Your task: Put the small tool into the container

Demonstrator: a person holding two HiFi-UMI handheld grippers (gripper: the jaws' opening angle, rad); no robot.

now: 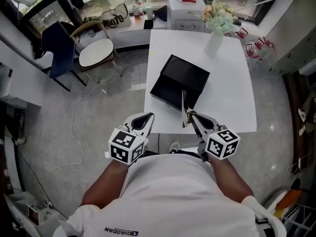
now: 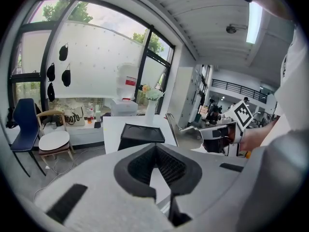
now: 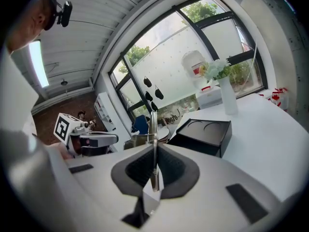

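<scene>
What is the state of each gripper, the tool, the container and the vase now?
left gripper: shut, empty.
right gripper: shut on the small tool.
small tool: held, pointing toward the container.
container: on the white table, tool not yet inside.
vase: upright, holding flowers.

Slim metal tool clamped in right tongs; black boxy container just beyond.

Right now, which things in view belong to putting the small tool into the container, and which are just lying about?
Part of the job:
small tool, clamped in the jaws of the right gripper
black container
white table that it sits on

Just lying about:
vase of flowers on the table
blue chair
white round seat
</scene>
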